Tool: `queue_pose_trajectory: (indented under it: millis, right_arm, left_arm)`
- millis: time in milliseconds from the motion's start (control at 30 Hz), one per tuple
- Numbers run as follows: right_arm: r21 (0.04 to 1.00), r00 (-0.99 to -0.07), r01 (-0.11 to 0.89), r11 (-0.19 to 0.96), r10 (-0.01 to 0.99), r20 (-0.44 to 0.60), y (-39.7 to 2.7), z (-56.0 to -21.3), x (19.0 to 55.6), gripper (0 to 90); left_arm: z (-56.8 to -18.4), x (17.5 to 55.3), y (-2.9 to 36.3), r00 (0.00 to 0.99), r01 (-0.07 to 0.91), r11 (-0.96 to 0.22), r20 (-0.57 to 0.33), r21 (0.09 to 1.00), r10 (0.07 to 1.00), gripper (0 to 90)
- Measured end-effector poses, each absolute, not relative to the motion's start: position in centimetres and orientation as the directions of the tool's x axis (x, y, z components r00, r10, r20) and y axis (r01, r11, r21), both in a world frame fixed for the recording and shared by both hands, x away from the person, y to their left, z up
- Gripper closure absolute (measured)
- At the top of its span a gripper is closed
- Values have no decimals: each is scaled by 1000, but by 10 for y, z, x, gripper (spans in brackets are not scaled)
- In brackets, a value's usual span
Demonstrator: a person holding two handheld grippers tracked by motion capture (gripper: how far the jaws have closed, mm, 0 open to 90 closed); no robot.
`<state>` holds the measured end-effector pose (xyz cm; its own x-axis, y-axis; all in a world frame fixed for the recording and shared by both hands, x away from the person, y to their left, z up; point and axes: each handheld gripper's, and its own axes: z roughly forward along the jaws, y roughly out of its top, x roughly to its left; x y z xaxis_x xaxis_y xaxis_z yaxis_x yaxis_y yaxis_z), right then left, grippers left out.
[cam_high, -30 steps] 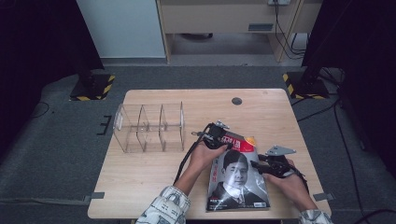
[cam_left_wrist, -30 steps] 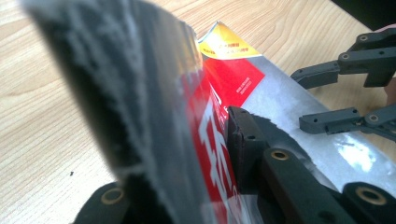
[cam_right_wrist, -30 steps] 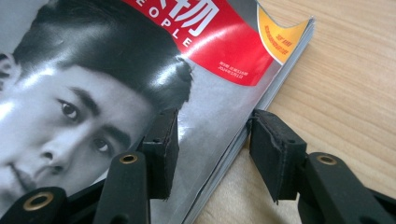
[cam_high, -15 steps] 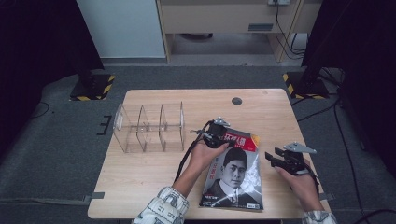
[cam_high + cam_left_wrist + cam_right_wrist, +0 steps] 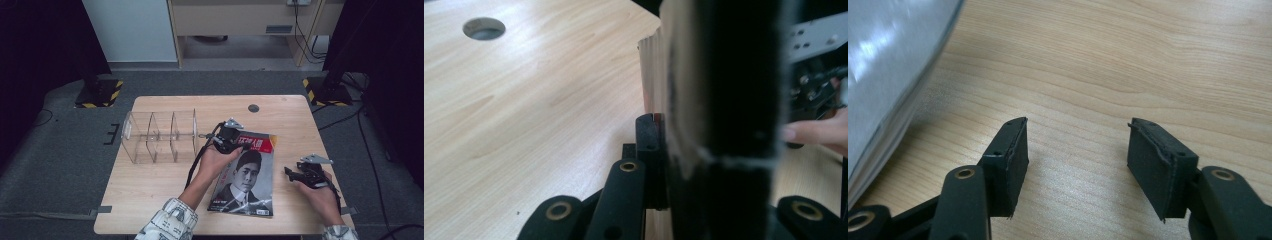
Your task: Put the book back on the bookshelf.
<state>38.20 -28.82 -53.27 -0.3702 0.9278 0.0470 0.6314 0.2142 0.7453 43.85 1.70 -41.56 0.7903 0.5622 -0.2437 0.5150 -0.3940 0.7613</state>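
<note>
My left gripper (image 5: 231,141) has clamped onto the top edge of the magazine (image 5: 245,175) and lifted that end off the table (image 5: 150,185), dragging it up and left. My right gripper (image 5: 300,174) has let go, jaws just opening with nothing between them, and slid away right.

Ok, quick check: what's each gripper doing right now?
Left gripper: shut on the magazine at its top edge.
Right gripper: open, nothing between its fingers, just opening over the table.

Black fingers (image 5: 1153,165), brass rivets, patterned sleeves (image 5: 170,222)
</note>
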Motion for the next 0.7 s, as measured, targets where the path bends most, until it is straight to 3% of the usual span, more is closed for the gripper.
queue_pose_trajectory:
  millis: [700]
  right_arm:
    - [738, -354, 633, 234, 935, 6, -281, -538, 383, 224]
  left_arm:
    - [-366, 430, 41, 801, 462, -323, -232, 826, 552, 864]
